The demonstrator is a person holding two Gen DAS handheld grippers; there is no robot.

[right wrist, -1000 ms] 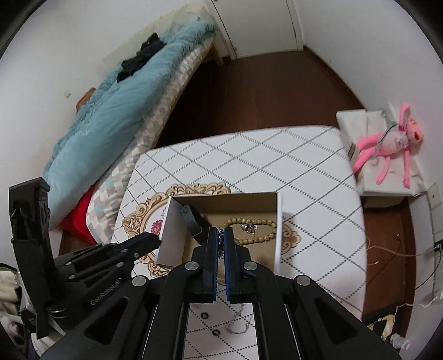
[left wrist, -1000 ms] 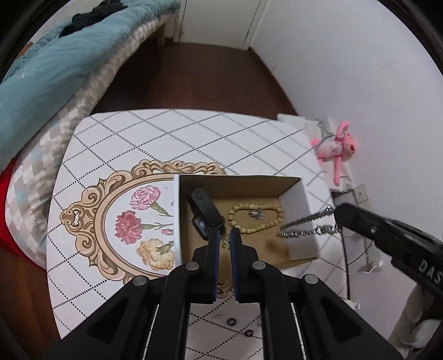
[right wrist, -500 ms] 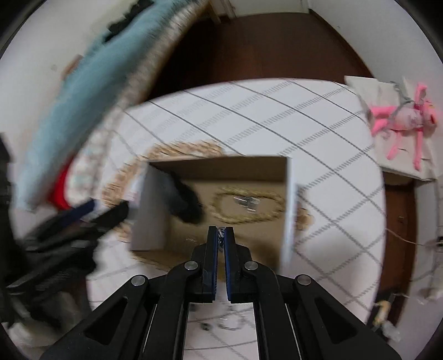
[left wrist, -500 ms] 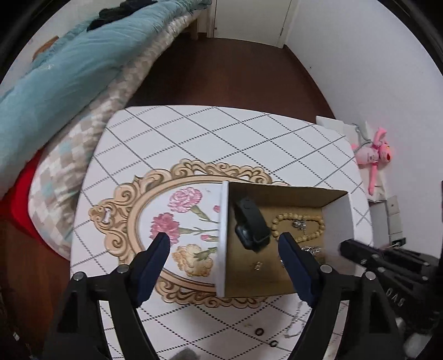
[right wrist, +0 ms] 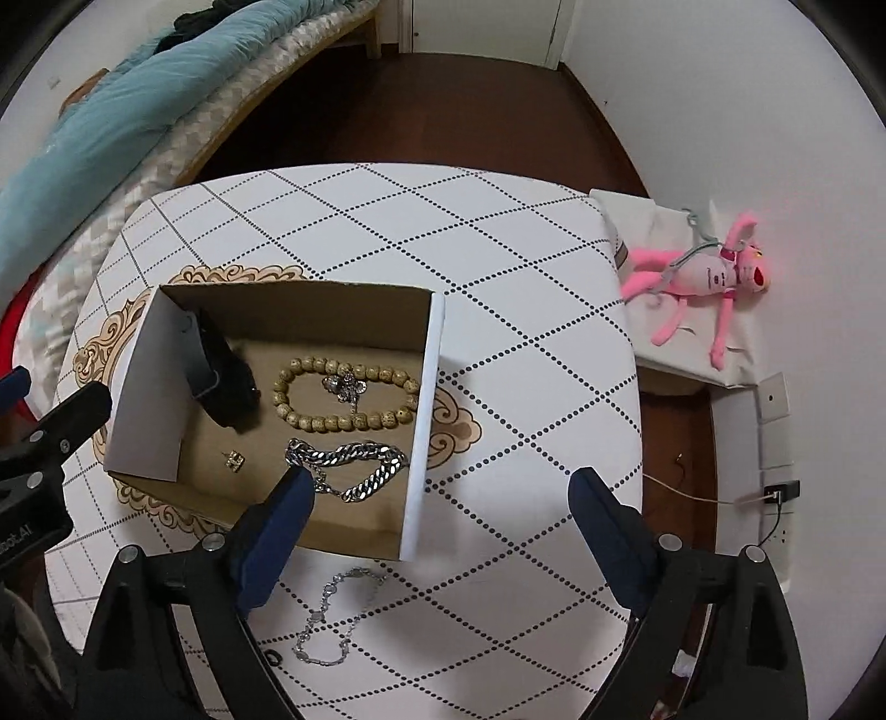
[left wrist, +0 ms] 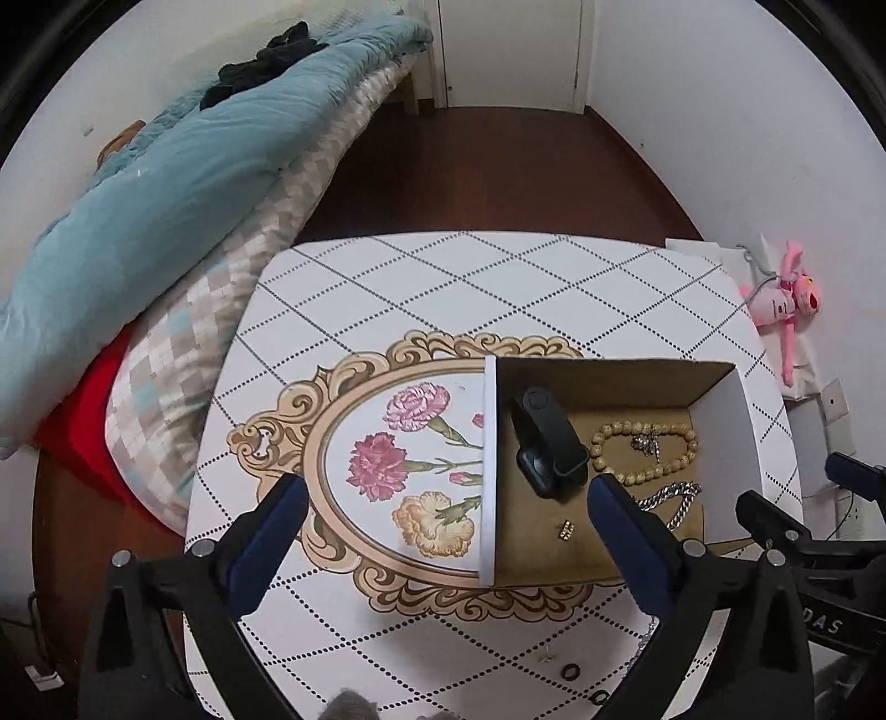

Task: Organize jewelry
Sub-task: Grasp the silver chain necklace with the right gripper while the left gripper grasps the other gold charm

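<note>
Bedroom table [right wrist: 498,232], diamond-print cloth. Open cardboard box [right wrist: 423,399]: bead bracelet [right wrist: 346,393], silver chain [right wrist: 354,465], black watch [right wrist: 227,382] inside. Thin chain [right wrist: 326,620] just outside its near edge. Left gripper [left wrist: 443,531], right gripper [right wrist: 437,520]: jaws opening wide, holding nothing.

A home bedroom, bed [left wrist: 183,183] piled with a teal duvet [left wrist: 138,210] against a white wall, dark wood floor [left wrist: 487,171], white door [left wrist: 509,50], pink plush toy [right wrist: 698,277] on a low stand, small table [right wrist: 387,221] with a flower-print cloth
</note>
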